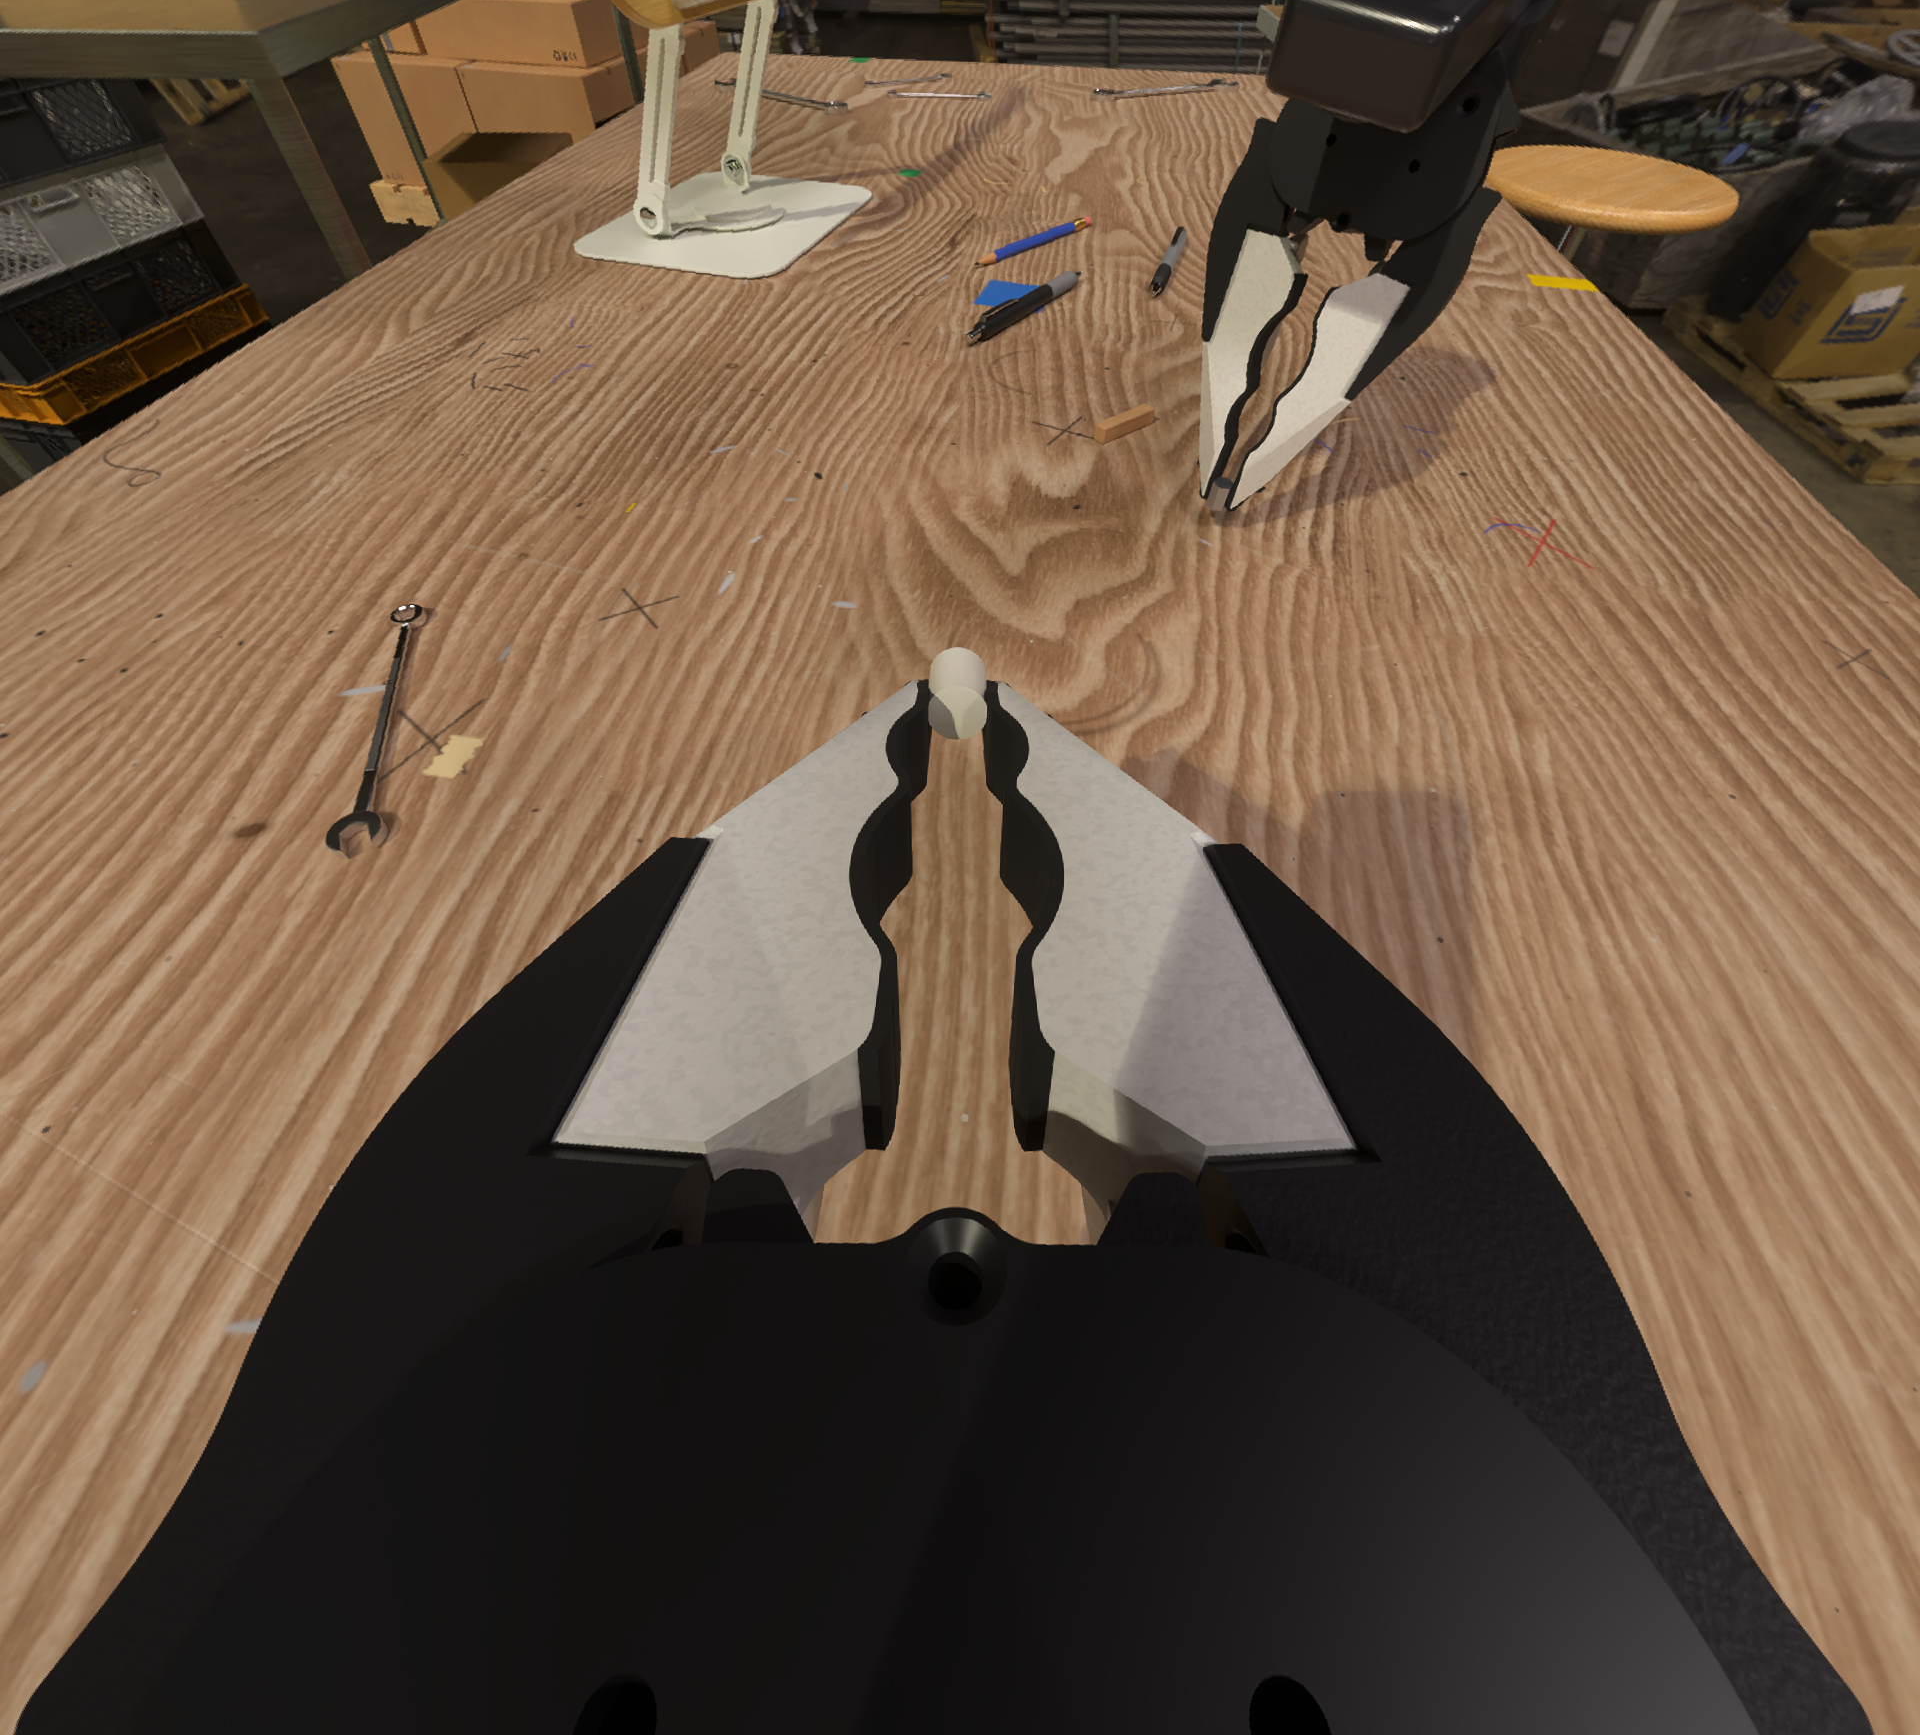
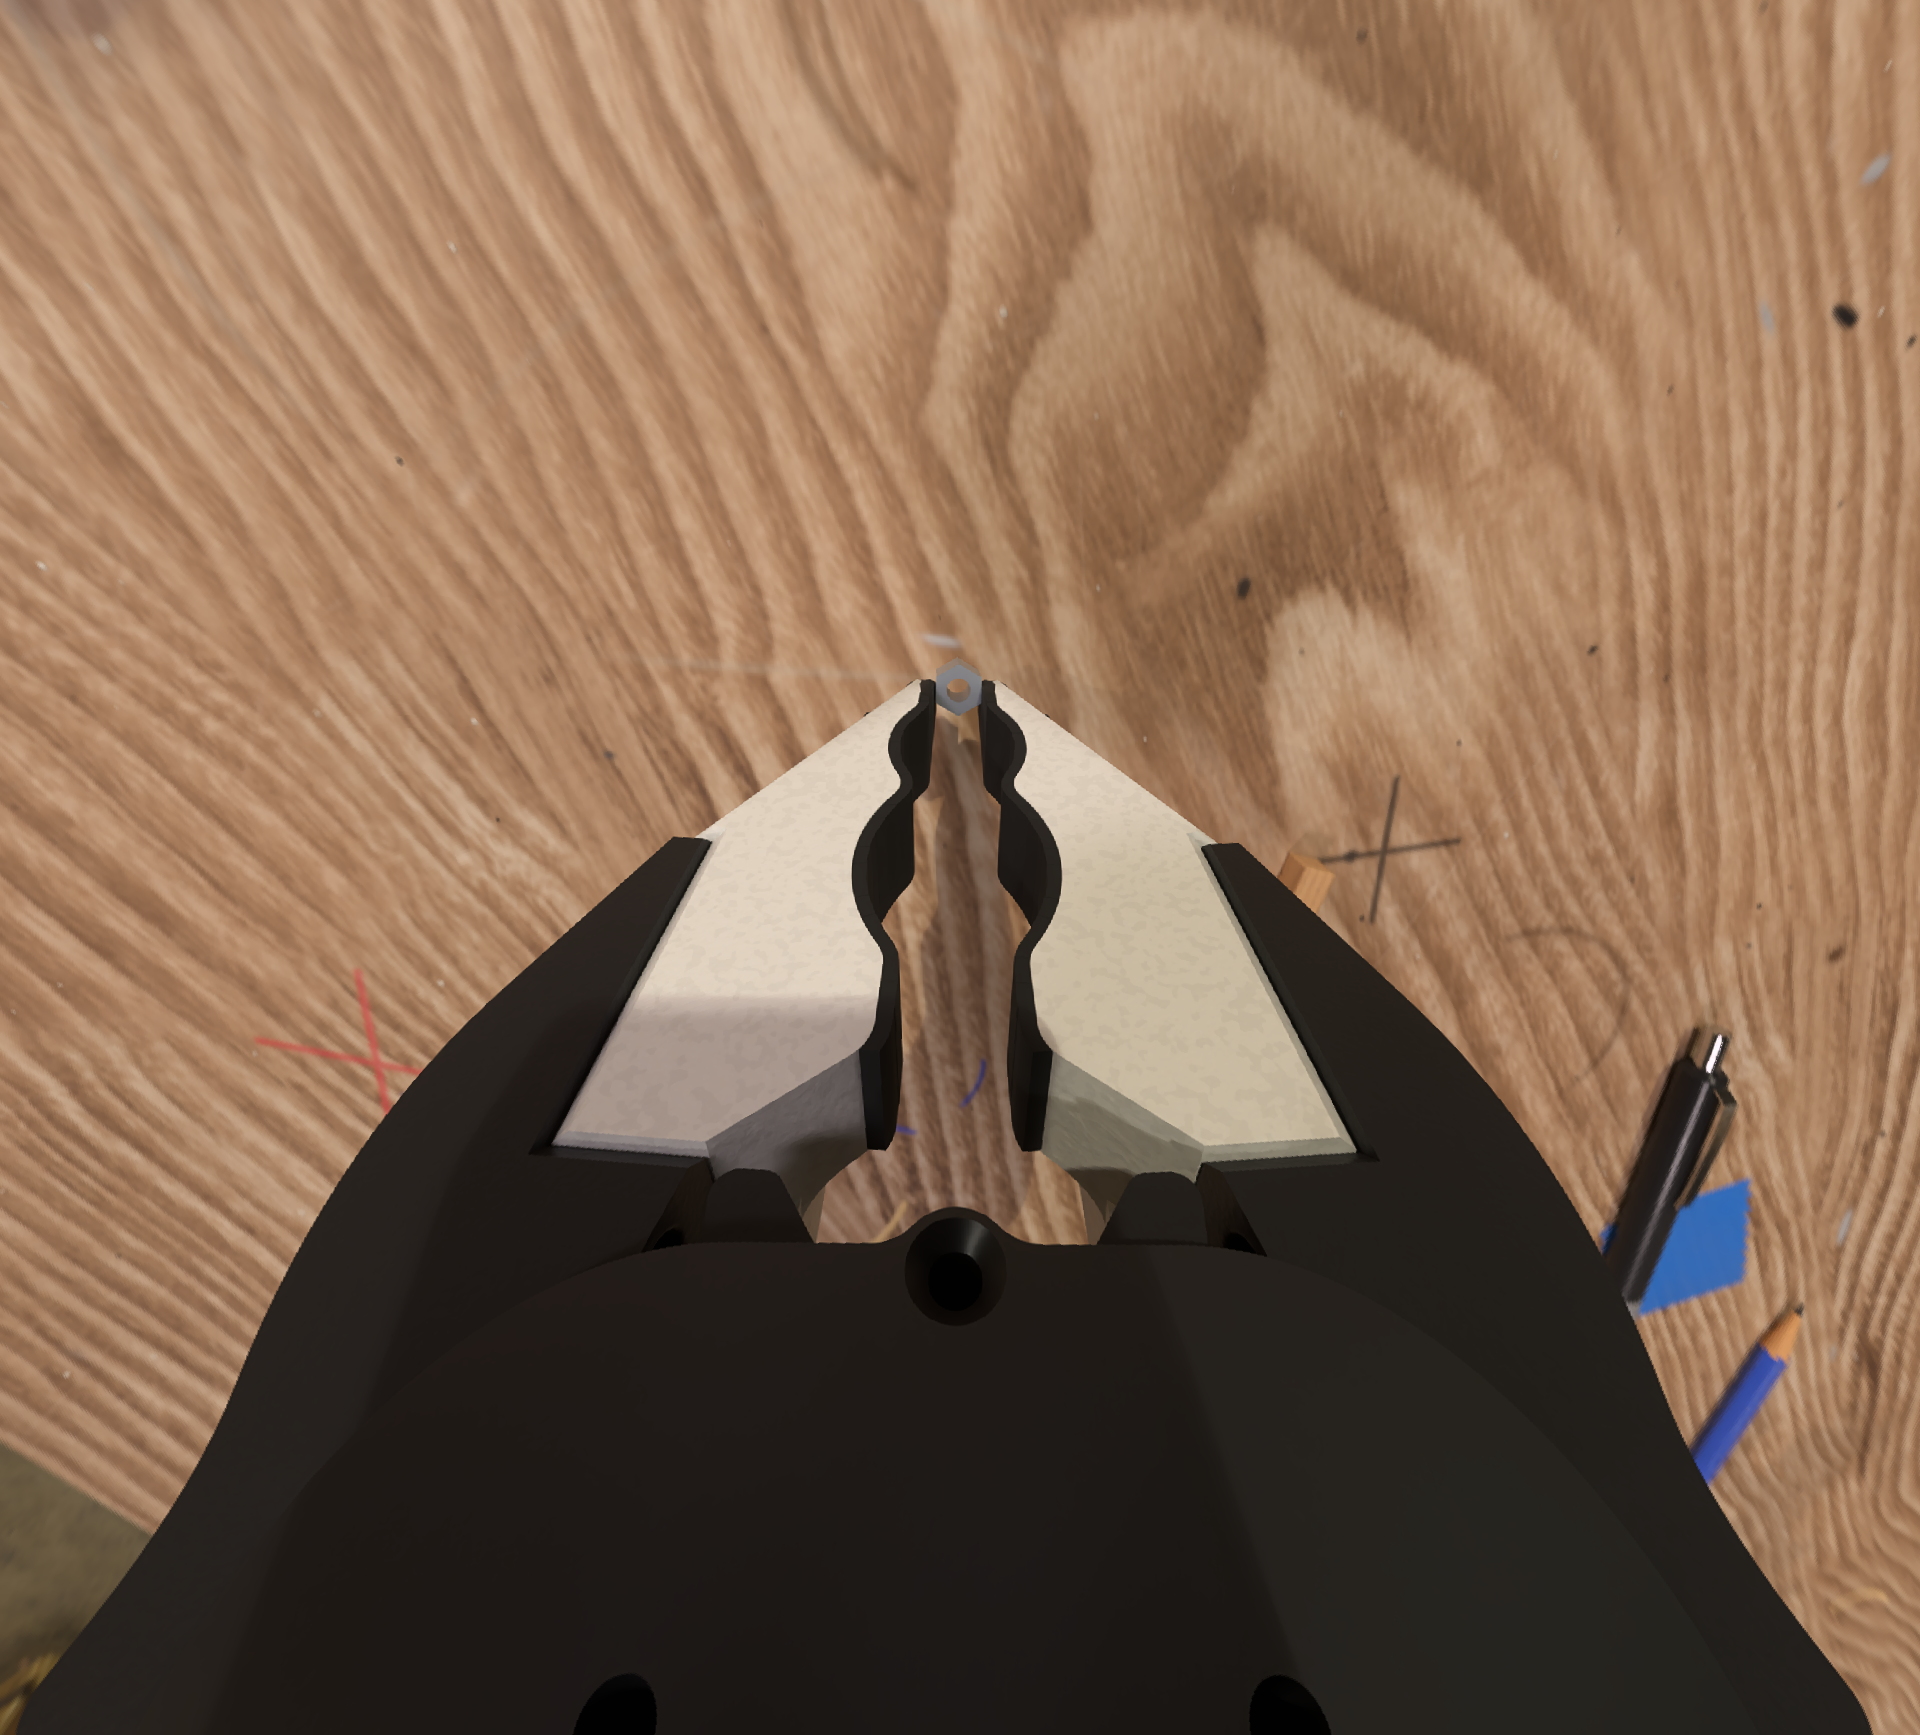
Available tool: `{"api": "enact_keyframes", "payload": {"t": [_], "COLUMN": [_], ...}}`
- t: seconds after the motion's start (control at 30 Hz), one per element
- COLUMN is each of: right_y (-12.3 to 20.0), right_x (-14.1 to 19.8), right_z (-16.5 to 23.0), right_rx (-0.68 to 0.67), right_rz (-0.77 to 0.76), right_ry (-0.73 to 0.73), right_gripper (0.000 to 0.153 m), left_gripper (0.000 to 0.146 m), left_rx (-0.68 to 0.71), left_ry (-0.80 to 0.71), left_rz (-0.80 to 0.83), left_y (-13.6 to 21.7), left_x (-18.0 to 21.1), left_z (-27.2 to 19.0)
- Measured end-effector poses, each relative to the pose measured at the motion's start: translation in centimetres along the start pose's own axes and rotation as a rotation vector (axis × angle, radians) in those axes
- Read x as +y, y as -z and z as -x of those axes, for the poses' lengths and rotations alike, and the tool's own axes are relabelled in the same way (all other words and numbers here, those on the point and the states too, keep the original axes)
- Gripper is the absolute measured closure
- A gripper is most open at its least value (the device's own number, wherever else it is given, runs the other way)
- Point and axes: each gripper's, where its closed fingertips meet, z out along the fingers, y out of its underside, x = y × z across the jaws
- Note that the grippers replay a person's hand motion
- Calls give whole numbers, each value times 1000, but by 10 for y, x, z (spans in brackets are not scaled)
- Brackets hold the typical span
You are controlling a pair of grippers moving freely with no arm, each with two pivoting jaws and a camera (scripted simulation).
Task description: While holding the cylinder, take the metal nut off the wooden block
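My left gripper (image 1: 957,696) is shut on a short cream cylinder (image 1: 956,693), held at its fingertips above the wooden table (image 1: 727,459). My right gripper (image 2: 955,686) is shut on a small grey metal nut (image 2: 955,686), pinched at the fingertips just above the table. In the left wrist view the right gripper (image 1: 1224,492) points down at the table on the right, with the nut (image 1: 1218,496) at its tips. The small wooden block (image 1: 1125,422) lies on the table just left of that gripper; in the right wrist view only a corner of the block (image 2: 1304,877) shows beside the right finger.
A wrench (image 1: 376,729) lies at the left. A blue pencil (image 1: 1034,241), black pens (image 1: 1023,305) and blue paper (image 1: 1000,295) lie in the middle far part. A white stand with a board (image 1: 717,210) stands at the back. A round stool (image 1: 1610,187) is off the right edge.
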Motion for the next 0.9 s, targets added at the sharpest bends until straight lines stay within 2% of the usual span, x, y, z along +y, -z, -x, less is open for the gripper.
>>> {"api": "enact_keyframes", "payload": {"t": [0.2,0.9], "right_y": [-3,-5], "right_x": [14,12], "right_z": [-4,-6], "right_rx": [0,-4], "right_rz": [57,-14], "right_ry": [-8,-24], "right_gripper": [145,145], "left_gripper": [137,137], "left_rx": [-2,0], "left_ry": [-4,-8], "left_rz": [-1,15], "left_y": [1,-1], "left_x": [-1,2], "left_z": [0,1]}}
